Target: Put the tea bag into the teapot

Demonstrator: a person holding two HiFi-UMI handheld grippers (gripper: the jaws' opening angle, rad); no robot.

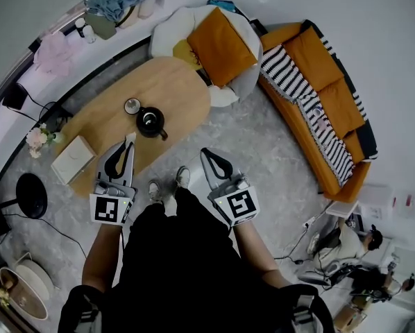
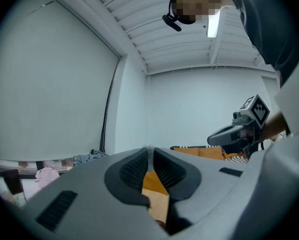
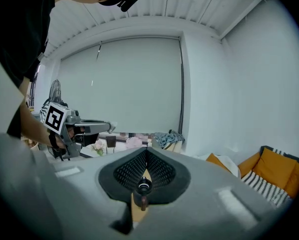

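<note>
A black teapot [image 1: 152, 121] with its top open stands on the oval wooden table [image 1: 173, 89]. My left gripper [image 1: 130, 139] hovers over the table's near edge, just left of the teapot. It is shut on a small white tea bag [image 1: 130, 137], which shows as a thin pale strip [image 2: 149, 153] pinched between the jaw tips in the left gripper view. My right gripper [image 1: 206, 152] hangs over the floor to the right of the table, shut and holding nothing. In the right gripper view the jaw tips meet [image 3: 146, 151], and the teapot [image 3: 143, 186] shows through the gap below them.
A small round dish [image 1: 132, 105] lies beside the teapot, and a white box [image 1: 72, 158] and flowers [image 1: 37, 139] are at the table's left end. An armchair with an orange cushion [image 1: 218, 44] stands behind, an orange sofa [image 1: 318, 96] to the right, a black stool [image 1: 30, 195] to the left.
</note>
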